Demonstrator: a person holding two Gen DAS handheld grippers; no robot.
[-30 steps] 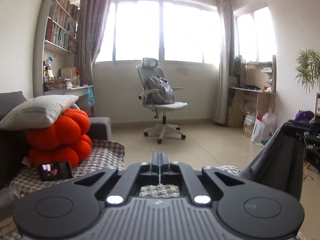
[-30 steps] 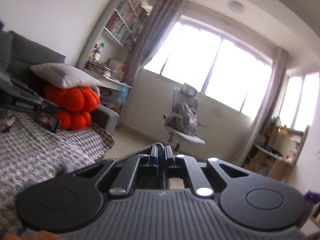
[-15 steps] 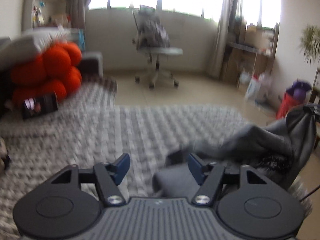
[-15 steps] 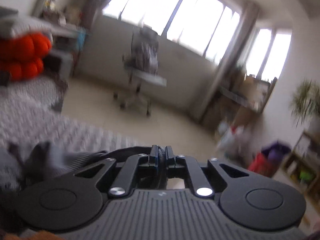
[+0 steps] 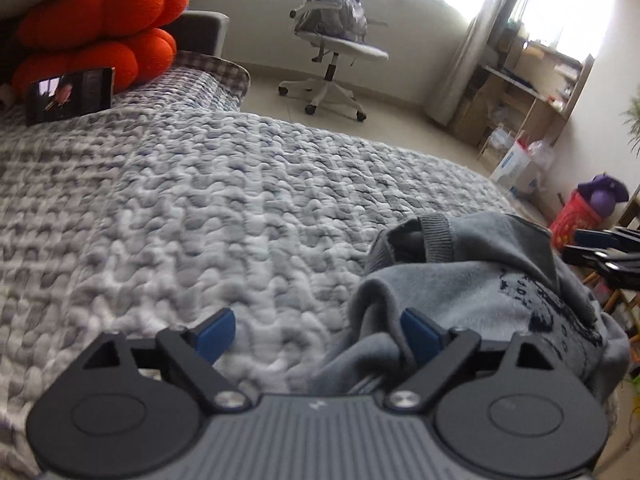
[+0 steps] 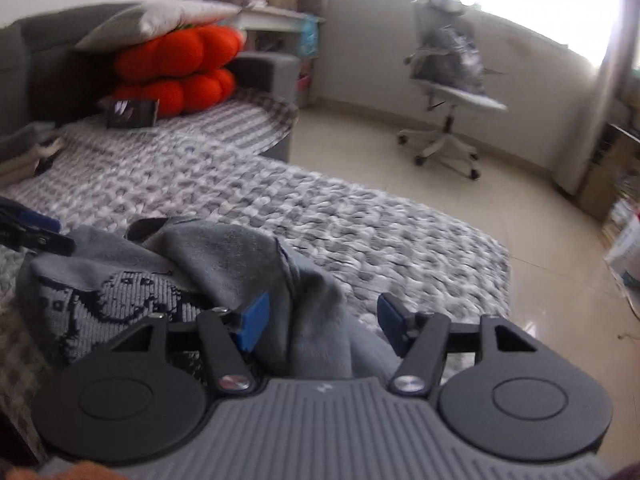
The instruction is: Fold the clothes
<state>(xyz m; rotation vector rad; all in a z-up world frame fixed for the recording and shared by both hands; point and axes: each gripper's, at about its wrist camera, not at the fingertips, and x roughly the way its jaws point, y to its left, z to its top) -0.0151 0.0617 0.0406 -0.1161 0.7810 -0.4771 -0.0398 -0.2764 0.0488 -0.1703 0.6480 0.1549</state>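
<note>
A grey sweatshirt [image 5: 480, 292] with a dark print lies crumpled on the grey-white knitted blanket [image 5: 208, 208]. My left gripper [image 5: 318, 334] hovers low over the blanket at the garment's left edge. Its jaws are opening wide, and a fold of cloth rests by the right pad without being pinched. In the right wrist view the sweatshirt [image 6: 224, 252] bunches up between the blue pads of my right gripper [image 6: 322, 322]. That gripper's jaws are opening too, and its pads stand off the cloth. Each gripper shows at the edge of the other's view: the right gripper [image 5: 600, 256], the left gripper [image 6: 32, 232].
Orange pumpkin cushions [image 5: 92, 36] under a white pillow [image 6: 160, 20] and a dark box [image 5: 70, 96] sit at the blanket's far left. Beyond the blanket's edge are tiled floor, a white office chair [image 5: 336, 44] with a backpack, shelving [image 5: 520, 92] and a red basket [image 5: 572, 220].
Both grippers dropped from pointing across the room to low over the blanket. Their jaws went from shut to open, and the sweatshirt that hung at the right now lies heaped on the blanket.
</note>
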